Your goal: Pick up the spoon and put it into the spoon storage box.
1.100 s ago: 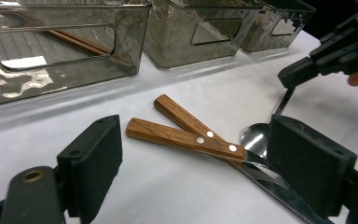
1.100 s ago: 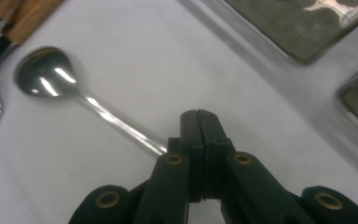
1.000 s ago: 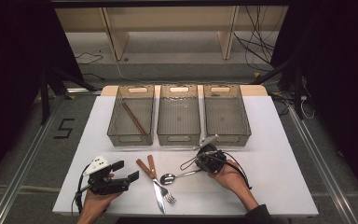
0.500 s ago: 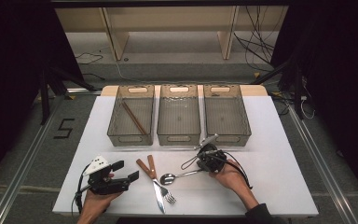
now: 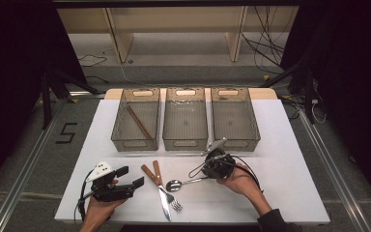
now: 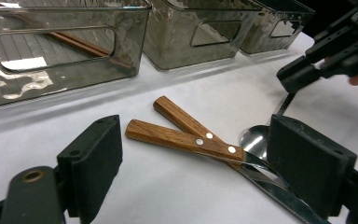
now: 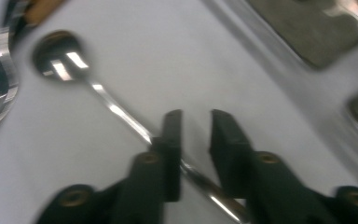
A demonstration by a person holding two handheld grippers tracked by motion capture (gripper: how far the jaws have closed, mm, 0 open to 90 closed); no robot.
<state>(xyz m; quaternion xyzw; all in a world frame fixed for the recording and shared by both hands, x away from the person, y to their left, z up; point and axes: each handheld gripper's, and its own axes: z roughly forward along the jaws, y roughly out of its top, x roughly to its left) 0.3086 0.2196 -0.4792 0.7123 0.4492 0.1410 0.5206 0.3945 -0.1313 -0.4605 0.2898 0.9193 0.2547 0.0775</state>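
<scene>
- Right tool (image 7: 195, 128) sat over the spoon (image 5: 181, 183) handle; jaws had just been opening, a small gap between them, handle running under that gap, not clamped.
- Spoon lay flat on the surface (image 5: 290, 154), bowl just right of the fork (image 5: 171, 198).
- Left tool (image 5: 130, 177) left of the spoon, jaws wide apart, nothing held.

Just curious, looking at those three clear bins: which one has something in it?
The left bin, farthest from the right hand-held gripper: brown sticks lie inside. The middle bin and right bin look empty.
</scene>
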